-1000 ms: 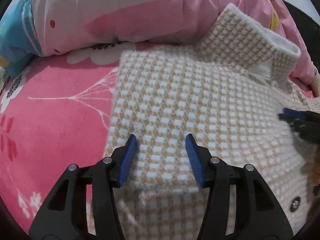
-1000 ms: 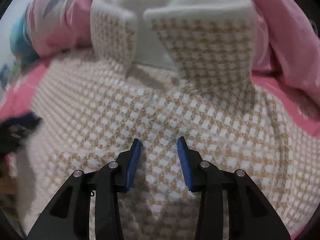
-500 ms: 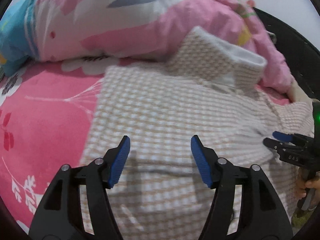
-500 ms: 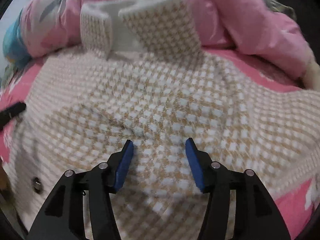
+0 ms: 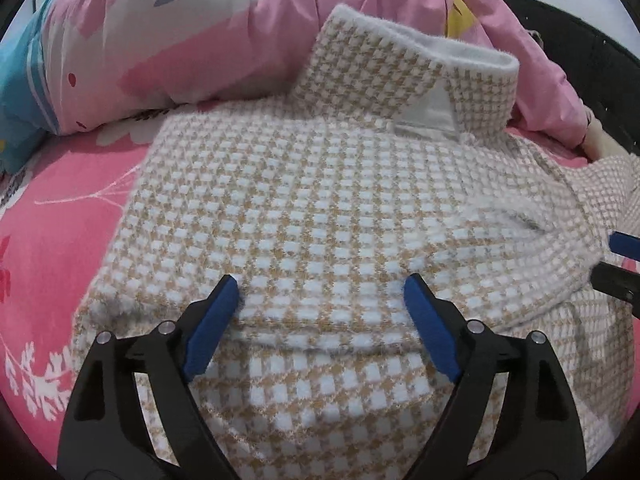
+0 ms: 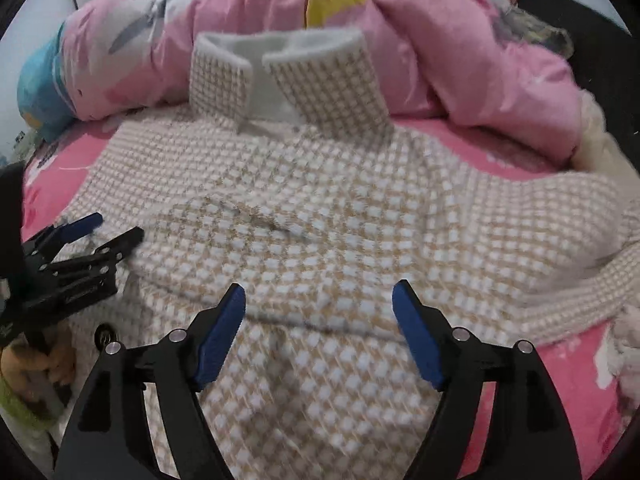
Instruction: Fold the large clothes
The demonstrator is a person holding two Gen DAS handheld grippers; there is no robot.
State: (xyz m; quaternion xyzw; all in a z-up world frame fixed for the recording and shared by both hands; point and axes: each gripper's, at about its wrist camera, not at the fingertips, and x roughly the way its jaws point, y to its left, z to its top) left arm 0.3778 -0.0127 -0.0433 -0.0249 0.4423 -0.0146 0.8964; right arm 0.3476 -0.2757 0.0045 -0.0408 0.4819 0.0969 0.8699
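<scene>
Our left tool (image 5: 320, 300) and right tool (image 6: 318, 308) are both spreading, pinching nothing, above the checked coat (image 5: 320, 208) lying on the pink bed (image 5: 52, 220). We fear the loose folded layer may slide open, since nothing holds it.

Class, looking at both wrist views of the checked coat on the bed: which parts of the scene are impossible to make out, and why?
- Checked coat hem: cut off by the bottom edge, both views.
- Its right sleeve end: runs past the right wrist view's edge.
- Dark button: too small and blurred for detail.
- Right gripper in the left wrist view: mostly cropped by the frame edge.
</scene>
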